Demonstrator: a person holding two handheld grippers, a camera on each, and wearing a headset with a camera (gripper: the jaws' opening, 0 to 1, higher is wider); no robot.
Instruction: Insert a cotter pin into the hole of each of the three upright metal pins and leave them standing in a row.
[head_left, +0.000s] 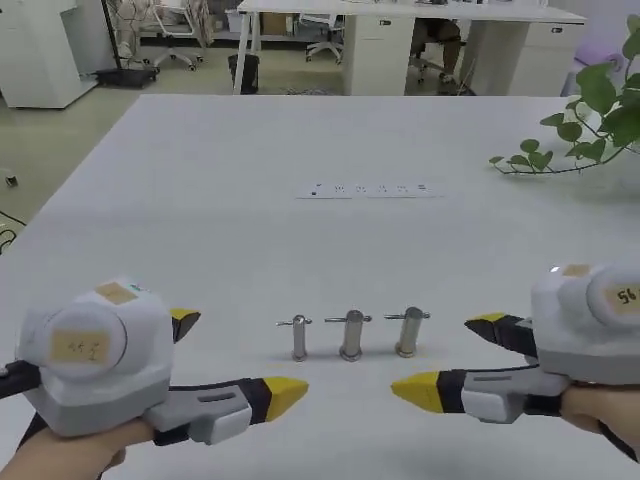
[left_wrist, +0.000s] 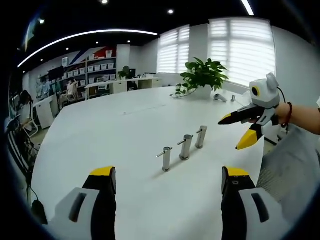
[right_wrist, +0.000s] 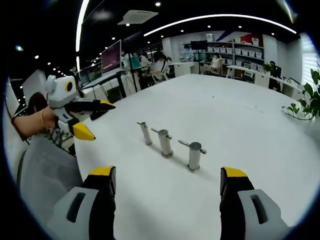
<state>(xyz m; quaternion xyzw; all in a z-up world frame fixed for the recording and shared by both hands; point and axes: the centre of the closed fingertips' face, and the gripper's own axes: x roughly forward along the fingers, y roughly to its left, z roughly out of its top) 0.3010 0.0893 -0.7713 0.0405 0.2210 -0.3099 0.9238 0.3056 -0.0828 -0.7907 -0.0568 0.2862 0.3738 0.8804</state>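
One white worktop (head_left: 200, 180) lies open well beyond the fingers (head_left: 285, 393). The left gripper (head_left: 238, 355) and right gripper (head_left: 445, 355) are both spread wide and hold nothing. Between them, untouched, three metal pins (head_left: 351, 335) stand in a row, one cotter pin (head_left: 352, 318) through each.

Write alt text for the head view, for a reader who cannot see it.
Three upright metal pins stand in a row on a white table, each with a cotter pin through it near the top. The left gripper and the right gripper, both open and empty, flank the row with their yellow-tipped fingers pointing inward.
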